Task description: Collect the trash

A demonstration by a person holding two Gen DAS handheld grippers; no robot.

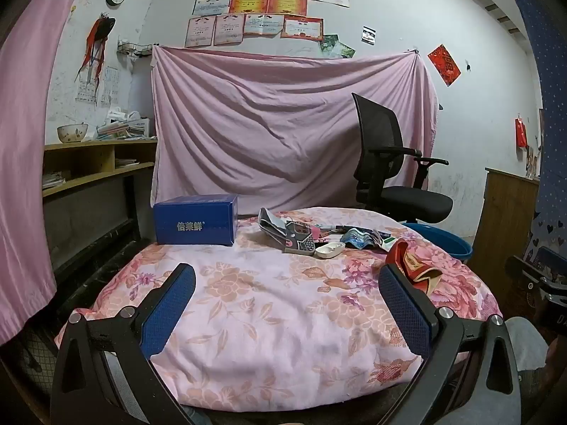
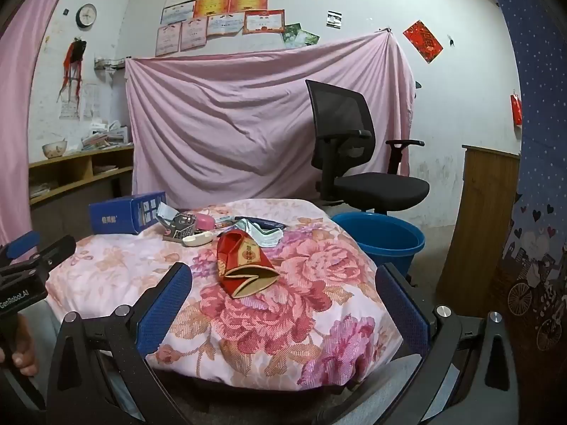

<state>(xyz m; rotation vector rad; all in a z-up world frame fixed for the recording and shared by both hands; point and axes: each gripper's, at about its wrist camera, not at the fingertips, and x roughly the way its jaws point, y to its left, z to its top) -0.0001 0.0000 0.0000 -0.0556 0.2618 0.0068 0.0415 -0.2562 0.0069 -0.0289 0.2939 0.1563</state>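
A table covered by a floral cloth [image 1: 269,304] carries a pile of trash: a red and gold flattened packet [image 2: 244,265], also in the left wrist view [image 1: 411,265], a white oval case [image 1: 330,249], a grey patterned wrapper [image 1: 299,241], crumpled blue-green wrappers [image 1: 358,239] and a blue carton [image 1: 196,223]. My left gripper [image 1: 287,283] is open and empty, low over the near cloth. My right gripper [image 2: 283,283] is open and empty, the red packet lying just ahead between its fingers. A blue bucket [image 2: 381,239] stands on the floor right of the table.
A black office chair [image 2: 354,163] stands behind the table by the bucket. A pink sheet [image 1: 283,127] hangs on the back wall. Wooden shelves [image 1: 92,166] with a bowl are at the left. A wooden cabinet [image 2: 485,219] is at the right.
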